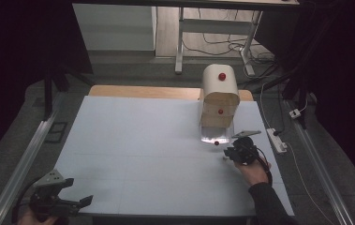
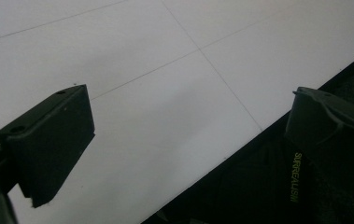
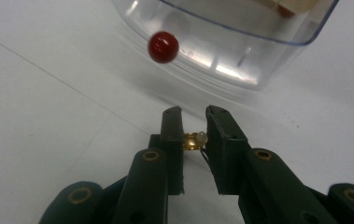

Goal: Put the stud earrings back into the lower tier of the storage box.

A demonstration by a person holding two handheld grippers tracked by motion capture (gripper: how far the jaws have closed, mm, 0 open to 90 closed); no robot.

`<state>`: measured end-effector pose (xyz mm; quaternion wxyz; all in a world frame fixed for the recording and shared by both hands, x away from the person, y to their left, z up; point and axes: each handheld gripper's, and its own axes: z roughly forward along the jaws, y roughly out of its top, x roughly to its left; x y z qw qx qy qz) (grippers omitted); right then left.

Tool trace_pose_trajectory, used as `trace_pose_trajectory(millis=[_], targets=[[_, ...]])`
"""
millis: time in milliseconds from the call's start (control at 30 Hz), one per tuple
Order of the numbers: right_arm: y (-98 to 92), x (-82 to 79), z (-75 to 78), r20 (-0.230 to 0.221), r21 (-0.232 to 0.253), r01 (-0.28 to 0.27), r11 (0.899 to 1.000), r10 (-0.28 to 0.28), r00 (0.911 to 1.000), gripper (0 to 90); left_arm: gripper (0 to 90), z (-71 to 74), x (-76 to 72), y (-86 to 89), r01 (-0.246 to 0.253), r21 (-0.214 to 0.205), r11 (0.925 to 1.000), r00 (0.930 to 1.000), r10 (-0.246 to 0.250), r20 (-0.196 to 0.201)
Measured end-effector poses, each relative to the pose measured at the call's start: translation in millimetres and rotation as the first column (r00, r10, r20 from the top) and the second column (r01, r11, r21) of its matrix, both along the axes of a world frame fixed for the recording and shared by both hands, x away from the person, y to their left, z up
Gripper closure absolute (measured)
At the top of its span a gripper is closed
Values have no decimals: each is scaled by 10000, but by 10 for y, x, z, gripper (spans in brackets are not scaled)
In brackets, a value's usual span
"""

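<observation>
A small wooden drawer cabinet [image 1: 219,96] with red knobs stands at the far right of the white mat. Its lowest drawer [image 1: 216,135], of clear plastic with a red knob [image 3: 163,46], is pulled out toward me. My right gripper [image 1: 233,152] hovers just in front of that drawer. In the right gripper view its jaws are shut on a small gold ring with a pale bead [image 3: 194,140], held just short of the clear drawer wall [image 3: 240,56]. My left gripper [image 1: 79,202] rests at the near left corner, with its black fingers [image 2: 48,144] wide apart and nothing between them.
The white mat [image 1: 142,154] covers a wooden table. A power strip [image 1: 276,139] and cables lie on the floor to the right. A desk frame [image 1: 212,33] stands behind the table. The table's near edge runs under my left gripper [image 2: 188,140].
</observation>
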<state>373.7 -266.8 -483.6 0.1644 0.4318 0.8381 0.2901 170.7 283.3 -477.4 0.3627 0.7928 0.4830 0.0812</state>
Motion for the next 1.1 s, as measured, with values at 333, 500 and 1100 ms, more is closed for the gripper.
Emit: trace_pose_trajectory(millis=[333, 500, 1100], targets=[[-13, -105, 192, 588, 754, -280, 9968, 236, 9980, 768, 8, 0, 2, 0, -32, -4, 10000, 10000, 32, -18], [-10, -106, 241, 742, 934, -294, 9952, 224, 9970, 767, 8, -1, 4, -2, -39, -6, 10000, 10000, 39, -24], [70, -20, 362, 1083, 1362, -583, 9890, 437, 9932, 765, 8, -4, 13, 2, -47, -5, 10000, 10000, 47, -81]])
